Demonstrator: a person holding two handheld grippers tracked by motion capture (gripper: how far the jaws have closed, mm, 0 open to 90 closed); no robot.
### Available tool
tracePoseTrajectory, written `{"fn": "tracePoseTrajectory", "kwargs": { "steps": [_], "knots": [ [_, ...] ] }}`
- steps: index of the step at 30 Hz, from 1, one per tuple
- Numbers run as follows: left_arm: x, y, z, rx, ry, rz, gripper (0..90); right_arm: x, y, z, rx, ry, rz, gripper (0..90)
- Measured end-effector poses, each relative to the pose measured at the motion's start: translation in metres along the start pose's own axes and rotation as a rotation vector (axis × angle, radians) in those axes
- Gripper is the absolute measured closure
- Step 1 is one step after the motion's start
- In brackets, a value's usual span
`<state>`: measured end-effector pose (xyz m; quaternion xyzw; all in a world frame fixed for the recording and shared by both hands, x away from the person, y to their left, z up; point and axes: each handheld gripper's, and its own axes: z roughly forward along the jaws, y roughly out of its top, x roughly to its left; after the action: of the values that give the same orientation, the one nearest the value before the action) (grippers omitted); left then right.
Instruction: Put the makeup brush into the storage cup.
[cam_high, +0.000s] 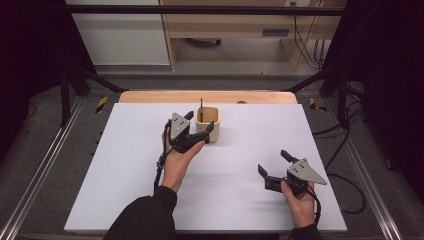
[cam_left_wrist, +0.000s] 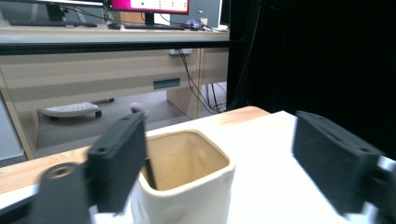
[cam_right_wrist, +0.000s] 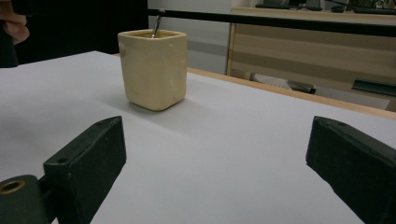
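squarish glazed cream cup (cam_high: 208, 125), thin dark stick (cam_high: 201, 109) upright inside.

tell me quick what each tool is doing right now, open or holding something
Left tool: open, holding nothing, beside the cream cup.
Right tool: open, holding nothing.

Cream square cup (cam_high: 207, 125) upright near the white table's far edge, thin dark stick (cam_high: 201, 109) standing inside, leaning on a corner.
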<state>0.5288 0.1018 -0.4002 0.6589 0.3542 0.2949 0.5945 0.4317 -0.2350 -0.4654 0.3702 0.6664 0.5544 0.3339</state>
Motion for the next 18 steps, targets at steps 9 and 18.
{"fn": "tracePoseTrajectory", "kwargs": {
  "steps": [9,18],
  "knots": [
    [-0.0015,0.0027,-0.005,0.031,-0.047,0.018,5.1,-0.0003,0.0012,-0.0018,-0.007,-0.007,0.001,4.0],
    [0.0023,0.0006,-0.0099,0.049,-0.075,0.008,3.6,0.0003,0.002,-0.002,-0.003,-0.013,0.002,3.8]
  ]
}}
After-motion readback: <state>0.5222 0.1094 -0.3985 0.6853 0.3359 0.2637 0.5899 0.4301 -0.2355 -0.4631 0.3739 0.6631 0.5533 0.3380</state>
